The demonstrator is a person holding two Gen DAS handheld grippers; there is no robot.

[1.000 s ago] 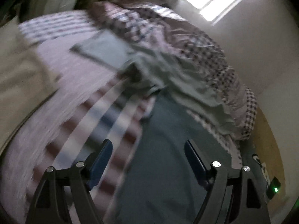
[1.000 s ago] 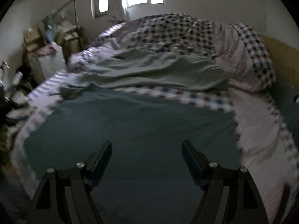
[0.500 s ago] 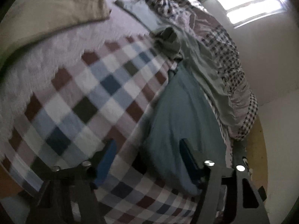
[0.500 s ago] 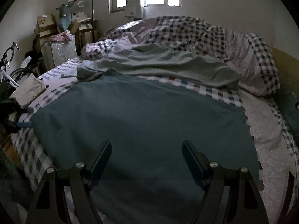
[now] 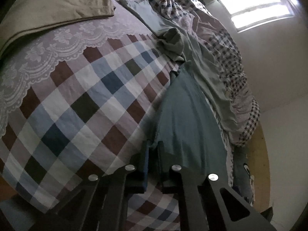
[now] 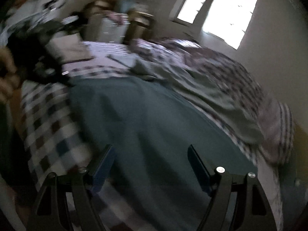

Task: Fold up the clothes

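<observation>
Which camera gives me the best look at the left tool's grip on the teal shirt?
The left wrist view: the left tool is shut on the teal shirt at its edge. The blurred right wrist view shows only the shirt's spread body, not that grip.

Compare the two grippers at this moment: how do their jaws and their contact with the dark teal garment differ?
The left gripper has its jaws shut on the edge of the dark teal garment; the right gripper has its jaws wide apart, gripping nothing. The left view is sharp; the right view is motion-blurred. Both point across the same garment on the checked bedspread.
</observation>
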